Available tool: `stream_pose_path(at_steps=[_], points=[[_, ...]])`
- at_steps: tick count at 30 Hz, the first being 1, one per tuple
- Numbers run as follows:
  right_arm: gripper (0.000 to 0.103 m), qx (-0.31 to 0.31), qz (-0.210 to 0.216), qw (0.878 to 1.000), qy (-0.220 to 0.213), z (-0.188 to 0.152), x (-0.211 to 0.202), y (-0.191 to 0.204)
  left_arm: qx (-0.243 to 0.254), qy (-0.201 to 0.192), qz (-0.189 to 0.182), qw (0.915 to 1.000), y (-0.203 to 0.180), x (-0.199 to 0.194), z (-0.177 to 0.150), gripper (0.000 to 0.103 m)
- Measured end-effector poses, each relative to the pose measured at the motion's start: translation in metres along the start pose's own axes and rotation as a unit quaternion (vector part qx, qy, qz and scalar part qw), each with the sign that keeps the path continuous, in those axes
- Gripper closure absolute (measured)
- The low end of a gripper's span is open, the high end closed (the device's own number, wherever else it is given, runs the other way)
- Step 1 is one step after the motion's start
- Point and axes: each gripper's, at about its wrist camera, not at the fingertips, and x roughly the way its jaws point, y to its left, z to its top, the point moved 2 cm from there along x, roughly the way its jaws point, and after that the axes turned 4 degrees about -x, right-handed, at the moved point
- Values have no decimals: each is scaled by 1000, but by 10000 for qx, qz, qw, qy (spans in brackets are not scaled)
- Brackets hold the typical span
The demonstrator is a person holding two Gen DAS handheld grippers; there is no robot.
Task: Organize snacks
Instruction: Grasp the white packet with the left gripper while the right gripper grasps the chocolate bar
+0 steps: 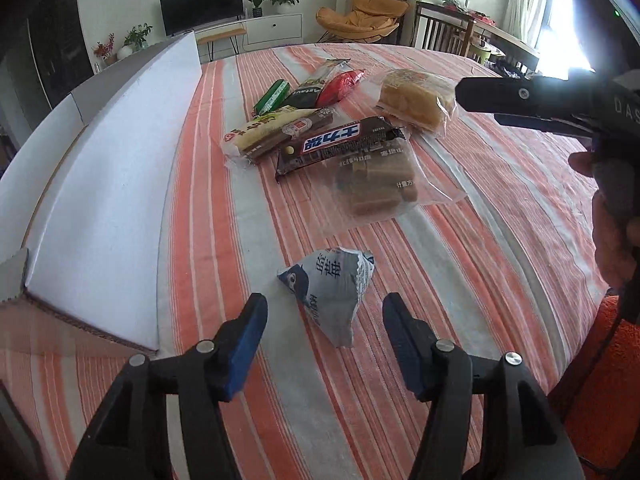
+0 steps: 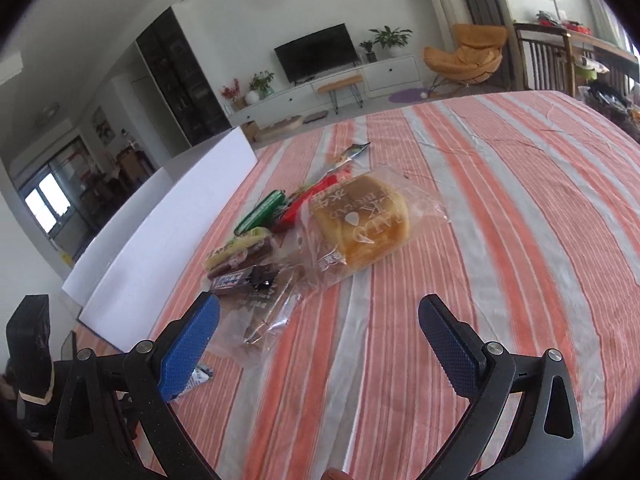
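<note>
Snacks all loose on striped tablecloth (image 1: pixel 460 288), none seen in white box (image 1: pixel 108 208) at left; sorting looks barely begun.
Left gripper (image 1: pixel 324 328) jaws apart, straddling small crumpled blue-white packet (image 1: pixel 332 288), not touching. Beyond: Snickers bar (image 1: pixel 340 146), clear bag of brown blocks (image 1: pixel 380 184), bagged bread (image 2: pixel 356 224). Right gripper (image 2: pixel 320 336) jaws apart, holding nothing.

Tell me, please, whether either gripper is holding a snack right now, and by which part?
Nothing is held. The left gripper is open around the small white packet without touching it; the right gripper is open over the tablecloth.
</note>
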Motion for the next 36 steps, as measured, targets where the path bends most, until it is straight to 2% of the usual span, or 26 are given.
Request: stream_pose_path(at_steps=[1, 3, 4, 6, 8, 11, 12, 13, 14, 15, 16, 18, 21, 23, 25, 28, 29, 31, 32, 36], points=[[2, -391, 135, 9983, 409, 12, 15, 12, -6, -2, -9, 10000, 0, 3, 1, 41], [3, -1241, 315, 9854, 1125, 31, 43, 37, -57, -11, -123, 9999, 1, 10, 4, 44], [3, -1672, 317, 9753, 1405, 37, 57, 48, -100, 20, -195, 9998, 1, 14, 6, 64], [5, -2386, 219, 9530, 1854, 44, 84, 67, -160, 1, -373, 9992, 3, 15, 8, 85], [5, -2763, 148, 9332, 2294, 44, 112, 80, -309, 36, -499, 9983, 7, 13, 9, 91], [6, -3206, 89, 9040, 2827, 34, 143, 95, -568, 82, -644, 9963, 17, 8, -2, 94], [8, -3341, 43, 8947, 2963, 28, 149, 98, -618, 71, -680, 9957, 20, 6, -5, 94], [16, -3445, -49, 8886, 3026, 23, 151, 100, -653, 67, -716, 9953, 21, 4, -8, 94], [48, -3599, -374, 8887, 2815, 26, 149, 101, -668, 70, -751, 9949, 22, 2, -10, 94], [83, -3406, -443, 8967, 2791, 30, 146, 97, -663, 73, -789, 9947, 23, 0, -12, 94], [85, -3008, -393, 9102, 2818, 37, 142, 91, -636, 63, -816, 9946, 23, -1, -14, 93], [86, -2459, -383, 9286, 2752, 43, 127, 77, -530, 60, -797, 9954, 23, -2, -16, 92], [86, -1756, -86, 9458, 2731, 34, 99, 59, -315, 16, -850, 9959, 19, -4, -18, 78], [86, -1235, 63, 9542, 2725, 19, 80, 47, -193, -21, -765, 9969, 13, -4, -15, 40], [86, -637, 204, 9605, 2702, 6, 61, 30, -37, -190, -560, 9982, 6, -5, -9, 27], [86, 298, 327, 9664, 2531, -13, 36, 3, 252, -168, -412, 9987, -5, 7, 1, 29], [86, 481, 257, 9675, 2470, -20, 29, -3, 317, -112, -377, 9987, -8, 13, 3, 50], [85, 531, -2, 9694, 2397, -28, 27, -12, 393, -221, -278, 9986, -10, 18, 11, 64], [85, 539, -122, 9687, 2420, -33, 27, -16, 310, -234, -373, 9985, -7, 18, 15, 70], [72, 512, -287, 9692, 2391, -42, 27, -20, -142, -285, -764, 9966, 4, 6, 15, 74]])
